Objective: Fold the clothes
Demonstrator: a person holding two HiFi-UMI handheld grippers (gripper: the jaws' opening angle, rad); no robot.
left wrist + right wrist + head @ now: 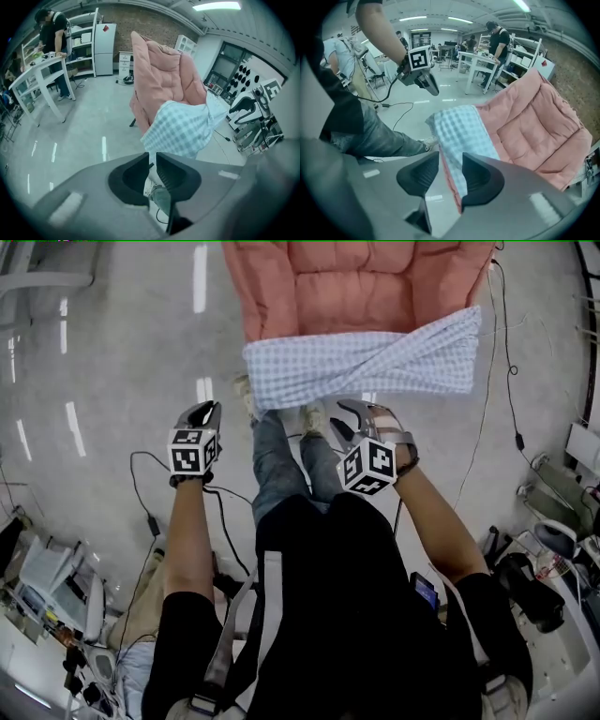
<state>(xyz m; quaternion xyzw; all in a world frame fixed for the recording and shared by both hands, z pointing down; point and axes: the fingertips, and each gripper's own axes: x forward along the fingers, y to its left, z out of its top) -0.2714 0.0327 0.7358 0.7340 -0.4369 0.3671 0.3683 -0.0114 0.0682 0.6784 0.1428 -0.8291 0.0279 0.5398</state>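
Checked cloth [361, 367] drapes a pink cushioned chair [356, 287] on glossy grey floor [112, 381].

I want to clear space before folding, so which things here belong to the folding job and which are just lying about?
For the job:
checked cloth
pink chair it hangs over
left claw
right claw

Just lying about:
floor cable
white table
fridge

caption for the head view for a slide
Both empty, the left gripper and right gripper hover before a checked cloth draped across a pink padded chair.
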